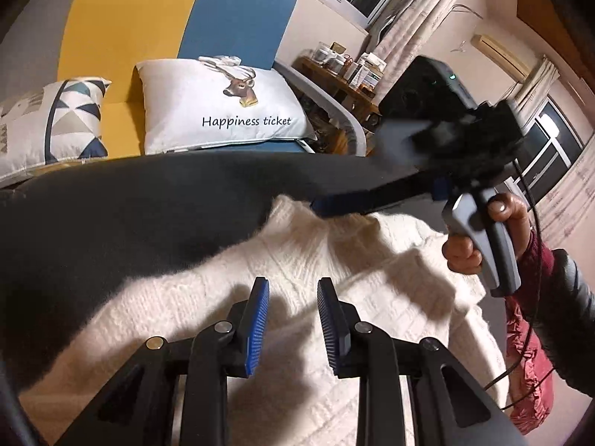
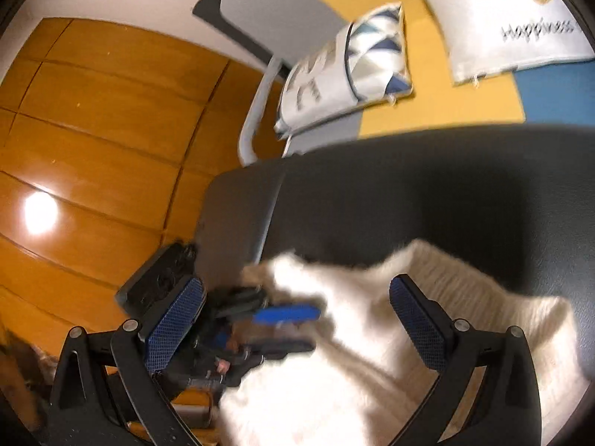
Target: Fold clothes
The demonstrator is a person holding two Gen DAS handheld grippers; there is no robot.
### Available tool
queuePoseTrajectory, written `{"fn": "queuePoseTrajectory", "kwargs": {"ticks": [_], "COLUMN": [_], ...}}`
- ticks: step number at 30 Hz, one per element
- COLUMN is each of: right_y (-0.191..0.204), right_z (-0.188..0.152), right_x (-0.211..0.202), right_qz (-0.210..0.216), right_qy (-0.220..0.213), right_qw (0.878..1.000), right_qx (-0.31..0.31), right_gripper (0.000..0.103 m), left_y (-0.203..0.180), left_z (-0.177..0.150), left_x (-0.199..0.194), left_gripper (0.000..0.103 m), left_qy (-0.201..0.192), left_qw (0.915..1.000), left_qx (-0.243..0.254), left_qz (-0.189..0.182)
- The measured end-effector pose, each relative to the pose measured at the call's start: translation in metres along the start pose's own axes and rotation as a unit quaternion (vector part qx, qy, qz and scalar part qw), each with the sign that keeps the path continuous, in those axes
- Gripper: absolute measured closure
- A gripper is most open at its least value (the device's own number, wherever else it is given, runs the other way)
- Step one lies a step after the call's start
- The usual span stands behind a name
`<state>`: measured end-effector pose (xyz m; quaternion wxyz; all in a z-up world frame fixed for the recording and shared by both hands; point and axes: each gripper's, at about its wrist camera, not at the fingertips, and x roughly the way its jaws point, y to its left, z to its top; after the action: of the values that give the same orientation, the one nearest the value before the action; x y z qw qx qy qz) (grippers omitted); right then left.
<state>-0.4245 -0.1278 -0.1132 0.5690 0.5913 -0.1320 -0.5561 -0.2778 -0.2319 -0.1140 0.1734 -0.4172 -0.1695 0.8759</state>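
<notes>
A white knitted sweater lies on a dark grey surface, its collar towards the far side. My left gripper hovers open just above the sweater's middle, with nothing between its blue pads. A hand holds my right gripper, which reaches in from the right to the collar. The right wrist view is blurred: my right gripper stands wide open over the sweater. There the left gripper shows at the sweater's left edge.
A yellow and blue sofa stands behind the surface with a deer pillow and a triangle-pattern pillow. A wooden shelf with jars is at the back right. Wooden floor lies beyond the surface's left edge.
</notes>
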Motion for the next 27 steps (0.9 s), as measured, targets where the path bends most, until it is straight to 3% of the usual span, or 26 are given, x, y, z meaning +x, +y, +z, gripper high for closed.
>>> {"fn": "queuePoseTrajectory", "kwargs": {"ticks": [5,9,14,19,22,27], "right_y": [-0.002,-0.003,-0.004,0.008,0.015,0.005], "right_z": [0.004,0.011,0.019,0.008,0.001,-0.032], "right_x": [0.027,0.034,0.040,0.009,-0.011,-0.018], "right_qz": [0.008,-0.003,-0.029,-0.068,-0.089,-0.230], "right_qy": [0.025,0.000,-0.030,-0.025,-0.021,0.015], "right_qw": [1.000,1.000,0.998,0.997,0.996,0.972], "right_qx": [0.009,0.025,0.042,0.022,0.010,-0.047], "right_gripper": [0.000,0.000,0.000,0.000,0.000,0.000], "left_y": [-0.008,-0.009,-0.003,-0.005,-0.009,-0.019], "left_z": [-0.004,-0.003,-0.003,0.002,0.013,0.032], "left_x": [0.007,0.021,0.018,0.012,0.013,0.038], "left_gripper": [0.076,0.076,0.076,0.076,0.076,0.076], "left_qy": [0.003,0.029,0.022,0.019,0.015,0.042], "left_qw": [0.9996,0.9984,0.9990,0.9988,0.9970,0.9842], "left_qx": [0.025,0.025,-0.007,-0.012,0.011,0.070], "left_qz": [0.009,0.041,0.038,0.042,0.075,0.157]}}
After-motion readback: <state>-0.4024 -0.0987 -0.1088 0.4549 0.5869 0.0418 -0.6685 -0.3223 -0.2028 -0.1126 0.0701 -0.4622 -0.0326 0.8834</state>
